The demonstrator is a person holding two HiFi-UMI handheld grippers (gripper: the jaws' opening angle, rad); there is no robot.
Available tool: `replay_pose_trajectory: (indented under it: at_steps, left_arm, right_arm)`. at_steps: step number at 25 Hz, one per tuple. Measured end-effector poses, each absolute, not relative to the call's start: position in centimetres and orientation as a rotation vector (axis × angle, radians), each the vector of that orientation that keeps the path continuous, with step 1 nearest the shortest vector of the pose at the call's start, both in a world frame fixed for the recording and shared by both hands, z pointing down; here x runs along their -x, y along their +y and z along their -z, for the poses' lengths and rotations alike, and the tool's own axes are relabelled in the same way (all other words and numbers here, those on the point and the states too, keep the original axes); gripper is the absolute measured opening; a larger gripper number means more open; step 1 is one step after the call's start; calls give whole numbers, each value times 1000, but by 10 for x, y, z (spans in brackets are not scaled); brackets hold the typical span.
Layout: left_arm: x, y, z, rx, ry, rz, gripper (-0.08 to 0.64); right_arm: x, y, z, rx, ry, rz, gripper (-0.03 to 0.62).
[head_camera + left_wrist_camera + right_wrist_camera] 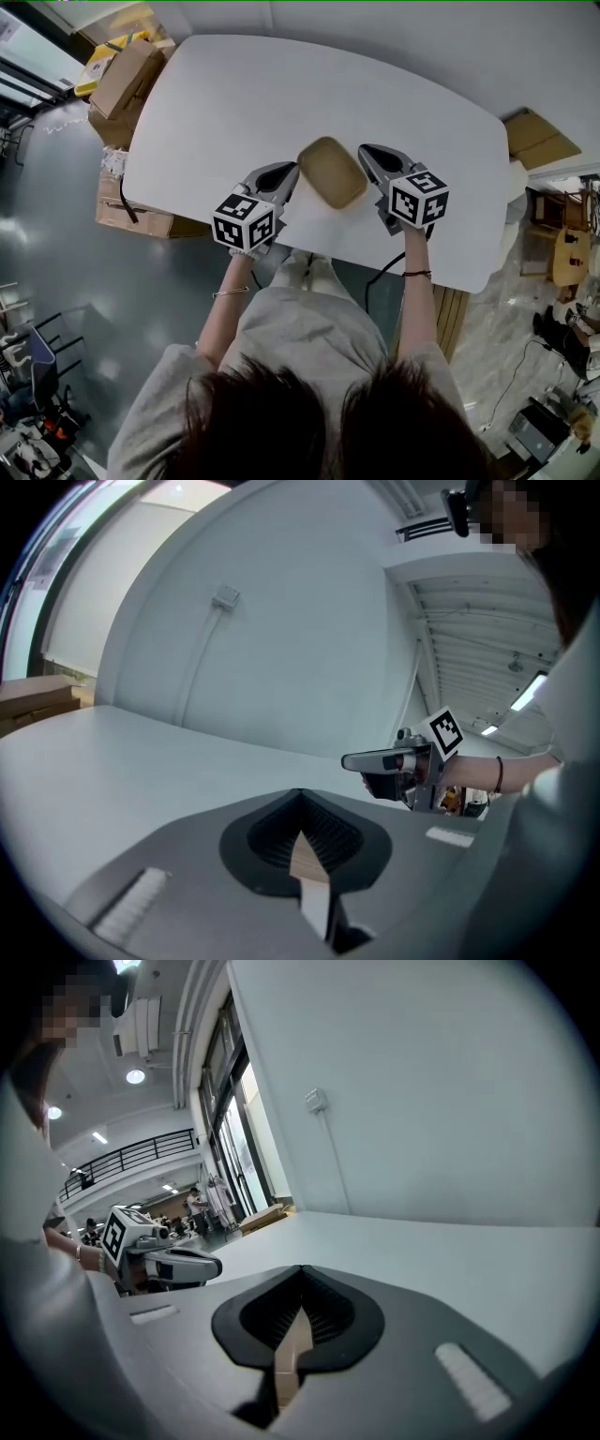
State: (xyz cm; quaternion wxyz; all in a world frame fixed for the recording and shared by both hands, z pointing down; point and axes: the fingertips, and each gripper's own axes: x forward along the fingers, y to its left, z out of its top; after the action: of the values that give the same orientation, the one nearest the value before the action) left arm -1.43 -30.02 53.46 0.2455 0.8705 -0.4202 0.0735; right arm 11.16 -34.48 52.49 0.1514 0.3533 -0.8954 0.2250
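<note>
And here the tan paper tray (331,172) is seen over the near half of the white desk (234,94), held from both sides at once. The left hand-held gripper (289,176) is clamped on the tray's left rim; in the left gripper view a thin tan edge is pinched between the closed jaws. The right hand-held gripper (367,157) is shut on the opposite rim, and the same tan sliver is caught between its jaws in the right gripper view. The tray is shown with its hollow side up, set at a slant between the two jaw tips. Whether it is touching the desk or raised off it cannot be told. Cardboard boxes (127,75) are stacked on the floor beside the desk's far left corner, well apart from the grippers.
</note>
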Motion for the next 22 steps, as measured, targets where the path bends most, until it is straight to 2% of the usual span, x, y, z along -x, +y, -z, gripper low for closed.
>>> replay_pose_trajectory:
  at_steps: [22]
  left_arm:
    - [24,-299,-566,-2249,-1233,-205,-9]
  right_arm:
    - [-95,-365,-579,-822,-2397,-678,15]
